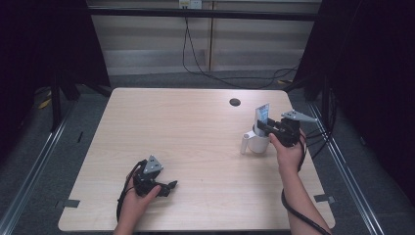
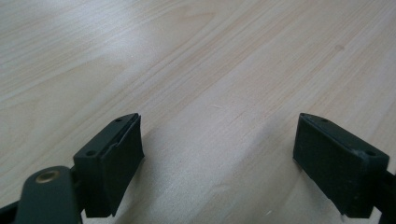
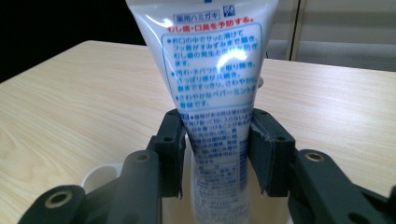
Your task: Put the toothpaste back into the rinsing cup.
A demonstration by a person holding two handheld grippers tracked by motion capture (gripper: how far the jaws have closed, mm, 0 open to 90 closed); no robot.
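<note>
Two tongs are at work over the pale wooden surface [image 1: 186, 132]; going left to right, the left tongs [image 1: 169, 187] sit low near the front edge at about seven o'clock, jaws spread wide with bare wood between them in the left gripper view, gripping nothing; well apart, toward three o'clock, a white cup [image 1: 257, 141] stands with a toothpaste tube [image 1: 263, 116] upright in it, long axis vertical, crimped end at twelve o'clock; the right tongs [image 1: 263, 128] reach in level from the right, a jaw on either side of the tube's lower body just above the cup's rim. In the right gripper view the tube [image 3: 210, 93] stands between the pads [image 3: 170, 149], which lie close against its sides; whether they press cannot be told. The right hand [image 1: 288, 149] is much the nearer; any lift would likely run straight up along the tube's axis.
</note>
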